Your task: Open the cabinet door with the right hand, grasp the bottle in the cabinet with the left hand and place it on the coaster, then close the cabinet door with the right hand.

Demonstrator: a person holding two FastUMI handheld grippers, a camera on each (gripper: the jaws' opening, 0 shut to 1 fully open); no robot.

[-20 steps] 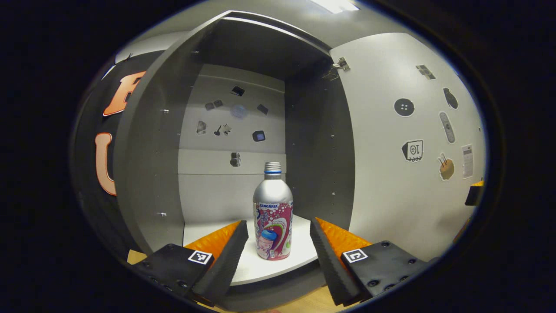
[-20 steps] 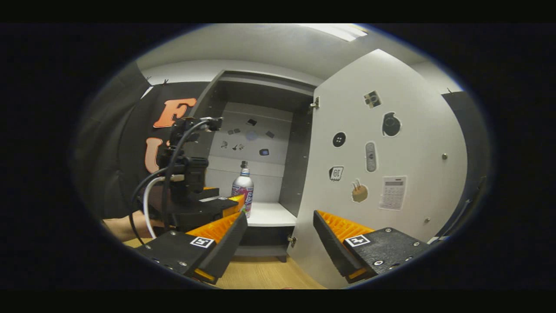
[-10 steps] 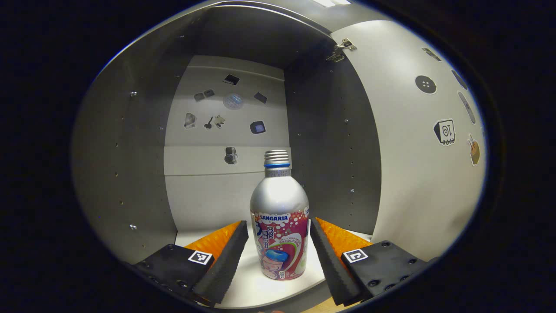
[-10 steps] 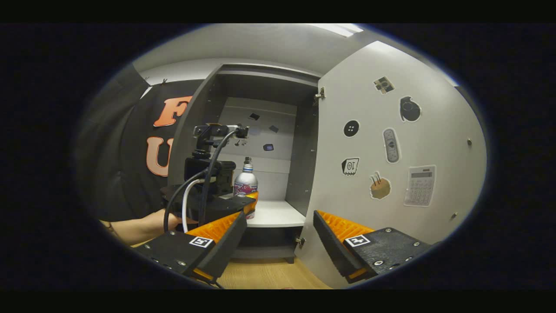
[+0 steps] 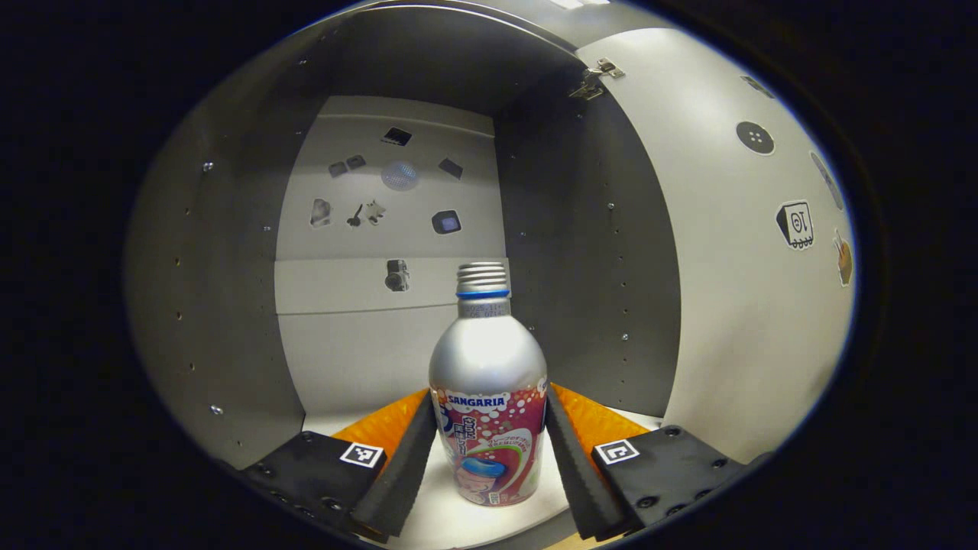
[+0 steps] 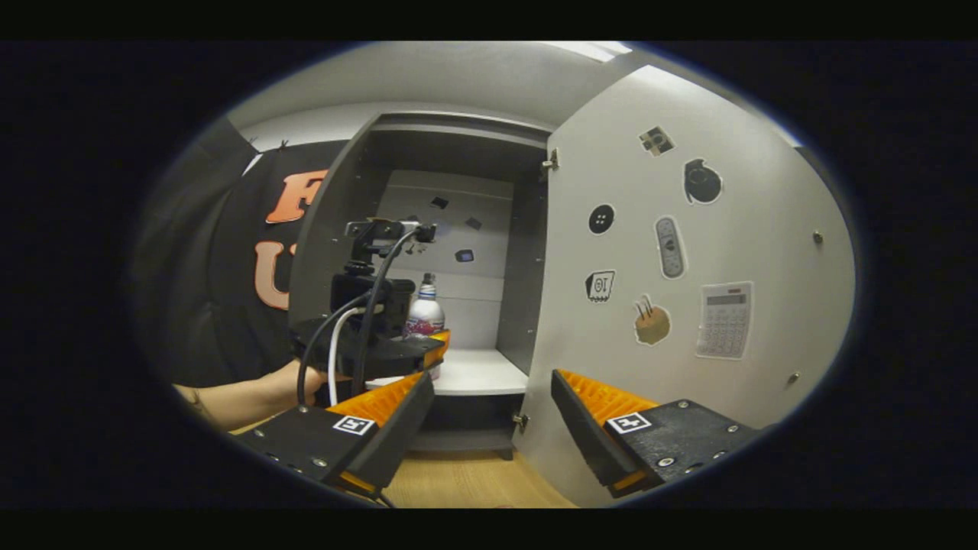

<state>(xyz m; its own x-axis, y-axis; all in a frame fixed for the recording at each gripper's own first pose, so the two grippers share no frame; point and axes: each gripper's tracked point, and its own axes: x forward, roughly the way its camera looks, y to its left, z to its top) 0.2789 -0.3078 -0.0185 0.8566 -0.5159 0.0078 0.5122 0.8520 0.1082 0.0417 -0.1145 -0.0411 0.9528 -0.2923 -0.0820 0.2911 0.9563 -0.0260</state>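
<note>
A silver bottle (image 5: 489,382) with a pink label stands upright on the white shelf (image 5: 435,519) inside the grey cabinet (image 5: 221,267). My left gripper (image 5: 489,405) is open and reaches into the cabinet, its fingers on either side of the bottle's lower body, very close to it. In the right gripper view the bottle (image 6: 425,309) shows behind the left gripper (image 6: 382,347), which a hand (image 6: 252,389) holds. My right gripper (image 6: 493,397) is open and holds nothing, hanging back in front of the cabinet. The door (image 6: 688,305) stands swung open to the right.
The open door (image 5: 733,267), covered with stickers, flanks the left gripper on its right. The cabinet's side walls close in on both sides of the bottle. A wooden tabletop (image 6: 458,481) lies below the cabinet.
My left gripper has pushed deeper into the cabinet, so the bottle now sits between its fingers. The right gripper has stayed about where it was.
</note>
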